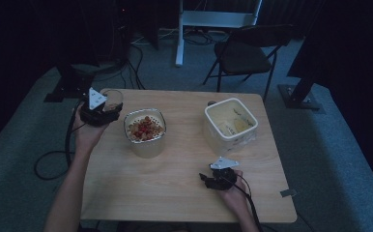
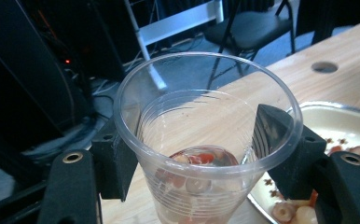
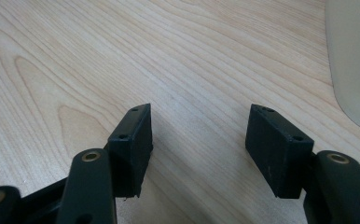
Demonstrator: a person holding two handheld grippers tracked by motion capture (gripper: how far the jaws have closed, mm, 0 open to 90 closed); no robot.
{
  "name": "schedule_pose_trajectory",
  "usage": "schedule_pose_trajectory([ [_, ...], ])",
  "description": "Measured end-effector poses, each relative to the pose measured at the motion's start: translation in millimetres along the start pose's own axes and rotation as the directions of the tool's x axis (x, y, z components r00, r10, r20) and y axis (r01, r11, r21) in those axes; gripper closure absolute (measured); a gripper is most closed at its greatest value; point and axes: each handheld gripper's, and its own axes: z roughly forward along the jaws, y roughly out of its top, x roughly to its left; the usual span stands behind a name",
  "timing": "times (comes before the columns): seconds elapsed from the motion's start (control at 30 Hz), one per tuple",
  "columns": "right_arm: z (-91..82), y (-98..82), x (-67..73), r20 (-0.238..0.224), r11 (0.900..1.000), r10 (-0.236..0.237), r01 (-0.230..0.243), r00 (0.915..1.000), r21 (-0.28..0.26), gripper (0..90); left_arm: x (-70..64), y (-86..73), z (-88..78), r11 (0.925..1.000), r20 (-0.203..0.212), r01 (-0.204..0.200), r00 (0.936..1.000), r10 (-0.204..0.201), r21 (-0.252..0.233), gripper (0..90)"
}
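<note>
The table (image 1: 175, 183) has its widest bare stretch across the near half. On its right half a square white tub (image 1: 230, 124) stands well in from the right edge. Left of centre sits a bowl (image 1: 145, 131) of cereal and red bits, with free wood between it and the tub. At the far left corner, close to both edges, the left gripper (image 1: 108, 107) is clamped on a clear cup (image 2: 206, 140), one pad on each side under the rim; the cup is upright, just beside the bowl, with some cereal at its bottom. The right gripper (image 3: 199, 140) lies released on bare wood near the front edge, nothing between its jaws, the tub's wall at its right.
</note>
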Motion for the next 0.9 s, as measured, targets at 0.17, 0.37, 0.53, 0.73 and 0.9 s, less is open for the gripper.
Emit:
schedule_pose_trajectory([
  [0.17, 0.0, 0.0, 0.1, 0.0, 1.0, 0.001, -0.001, 1.0, 0.0, 40.7, -1.6, 1.8, 0.0, 0.9972, -0.016, -0.066, 0.9976, 0.067, 0.036, 34.8],
  [0.37, 0.0, 0.0, 0.2, 0.0, 1.0, 0.0, 0.0, 1.0, 0.0, 40.7, -1.3, 4.0, 0.8, 0.9908, -0.013, -0.109, 0.9938, 0.11, 0.081, 34.9],
  [0.53, 0.0, 0.0, 0.3, 0.0, 1.0, 0.001, -0.001, 1.0, 0.0, 40.7, -1.8, 7.6, 2.1, 0.9814, -0.014, -0.154, 0.9876, 0.156, 0.115, 34.8],
  [0.73, 0.0, -0.1, 0.3, 0.001, 1.0, 0.001, -0.001, 1.0, -0.001, 40.7, -2.1, 13.4, 3.4, 0.9736, -0.005, -0.182, 0.9828, 0.185, 0.137, 34.9],
  [0.9, 0.0, 0.0, 0.3, 0.0, 1.0, 0.001, -0.001, 1.0, -0.001, 40.7, -6.6, 15.7, 7.1, 0.9598, -0.003, -0.228, 0.9728, 0.232, 0.164, 34.8],
])
